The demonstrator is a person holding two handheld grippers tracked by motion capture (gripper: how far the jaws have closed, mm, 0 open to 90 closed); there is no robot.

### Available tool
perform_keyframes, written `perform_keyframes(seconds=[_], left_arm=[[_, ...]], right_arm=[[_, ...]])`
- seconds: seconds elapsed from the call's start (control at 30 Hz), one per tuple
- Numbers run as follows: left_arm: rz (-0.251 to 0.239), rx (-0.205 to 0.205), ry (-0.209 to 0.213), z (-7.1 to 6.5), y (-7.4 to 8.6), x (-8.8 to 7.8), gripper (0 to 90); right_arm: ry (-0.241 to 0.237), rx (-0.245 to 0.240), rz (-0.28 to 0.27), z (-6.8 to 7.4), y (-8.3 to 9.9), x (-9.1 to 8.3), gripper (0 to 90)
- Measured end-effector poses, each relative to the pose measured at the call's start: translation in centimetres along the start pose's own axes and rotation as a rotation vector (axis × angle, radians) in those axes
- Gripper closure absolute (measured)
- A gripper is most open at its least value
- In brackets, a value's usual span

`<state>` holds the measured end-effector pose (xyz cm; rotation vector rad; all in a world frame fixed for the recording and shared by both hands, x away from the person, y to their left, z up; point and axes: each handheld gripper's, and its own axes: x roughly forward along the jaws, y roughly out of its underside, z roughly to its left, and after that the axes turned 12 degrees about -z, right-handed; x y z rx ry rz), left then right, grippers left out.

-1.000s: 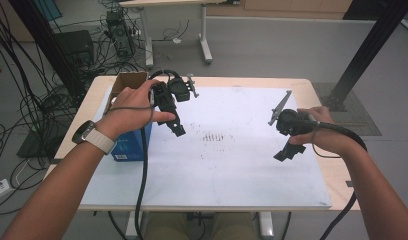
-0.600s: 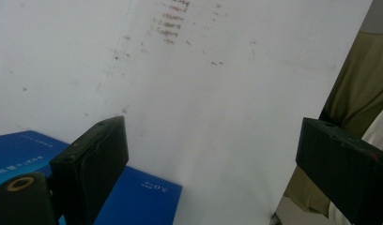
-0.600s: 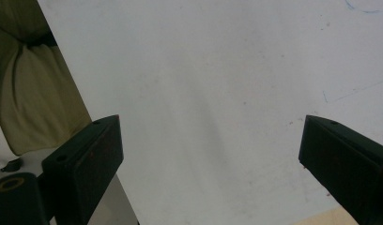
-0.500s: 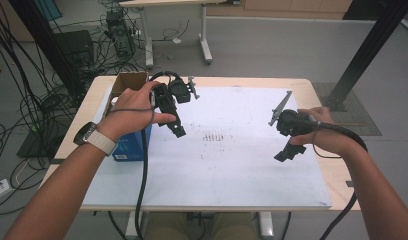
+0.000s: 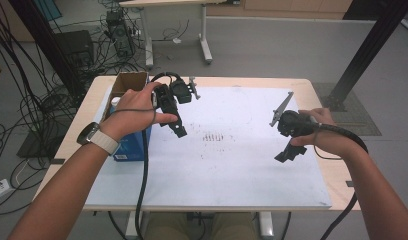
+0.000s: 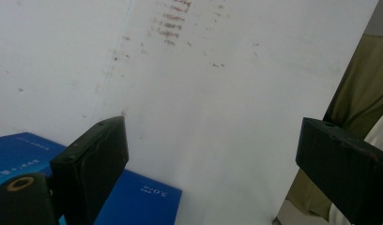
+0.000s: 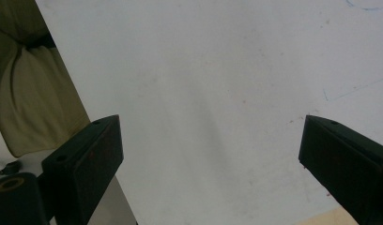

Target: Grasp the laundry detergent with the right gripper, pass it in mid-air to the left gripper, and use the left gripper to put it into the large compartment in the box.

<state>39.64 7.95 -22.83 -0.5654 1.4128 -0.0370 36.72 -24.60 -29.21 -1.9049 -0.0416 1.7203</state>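
Hovering above the white sheet [image 5: 227, 165] that is covering the table [image 5: 337, 180], both grippers are carrying nothing. The left gripper [image 5: 178, 129], sitting left of centre in the high view, is standing released: in the left gripper view its two black jaws are spread wide with only bare paper between them. The right gripper [image 5: 287, 152], at the right of the high view, is likewise spread wide, its jaws framing blank paper in the right gripper view.

The nearest thing to work on is the blue box [image 5: 134, 145], lying at the left edge of the sheet in the high view, just beside the left hand [image 5: 137, 115] and partly hiding under the wrist; in the left gripper view its printed top is showing at the lower left [image 6: 133, 201], close under the left jaw. Behind it, an open cardboard box [image 5: 128, 84] is standing at the upper left of the table.

The blue box is looking like a printed carton: probably light, fairly stiff at its edges, with smooth, somewhat slippery faces that may dent under a hard squeeze. I am judging the safest hold to be across its narrower width, near the corners, where the walls are stiffest. Whether it is full cannot be told.
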Motion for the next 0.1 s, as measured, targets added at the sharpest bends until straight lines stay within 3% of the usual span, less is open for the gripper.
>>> perform_keyframes(seconds=[0.1], left_arm=[[0.001, 0.000, -0.004, 0.03, 0.05, 0.03, 10.0]], right_arm=[[0.001, 0.000, -0.001, 0.00, 0.08, 0.00, 6.7]])
